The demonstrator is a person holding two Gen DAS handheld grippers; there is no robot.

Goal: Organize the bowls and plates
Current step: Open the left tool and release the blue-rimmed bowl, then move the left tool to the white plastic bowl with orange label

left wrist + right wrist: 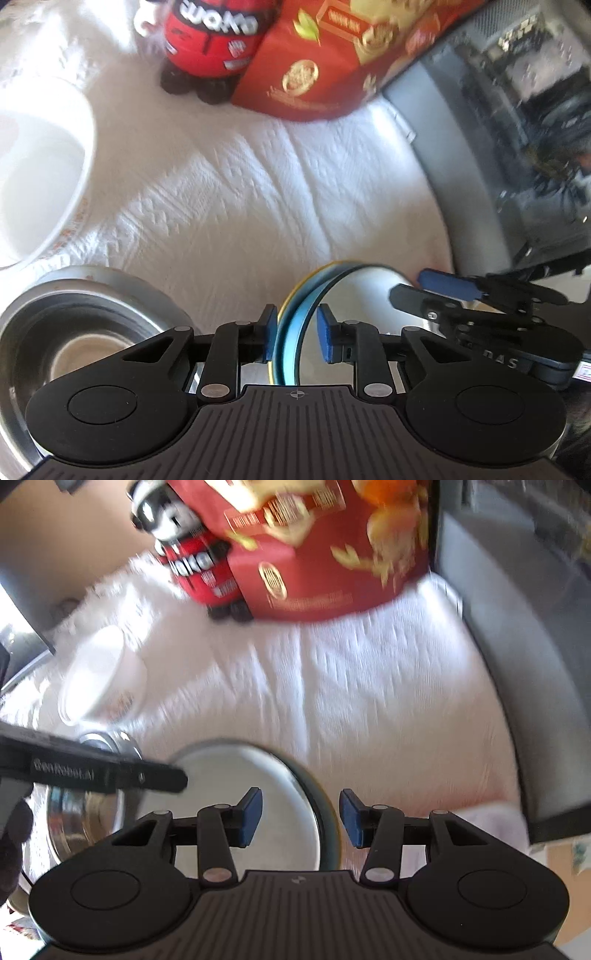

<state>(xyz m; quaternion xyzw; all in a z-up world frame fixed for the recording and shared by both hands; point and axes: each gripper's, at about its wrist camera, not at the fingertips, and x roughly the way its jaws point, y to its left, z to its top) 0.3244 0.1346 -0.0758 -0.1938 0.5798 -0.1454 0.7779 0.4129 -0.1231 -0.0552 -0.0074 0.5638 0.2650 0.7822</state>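
Now left tool (295, 338) straddling plate (291, 332) rim, right tool (301, 818) spread

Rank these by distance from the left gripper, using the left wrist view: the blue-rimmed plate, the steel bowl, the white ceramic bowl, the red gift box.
1. Blue-rimmed plate: its rim stands between the left gripper's pads.
2. Steel bowl: close by, lower left.
3. White ceramic bowl: left edge, farther out on the cloth.
4. Red gift box: top centre, at the back.

Motion blur smears the red box (325, 554) print; white bowl (40, 166) cut off.
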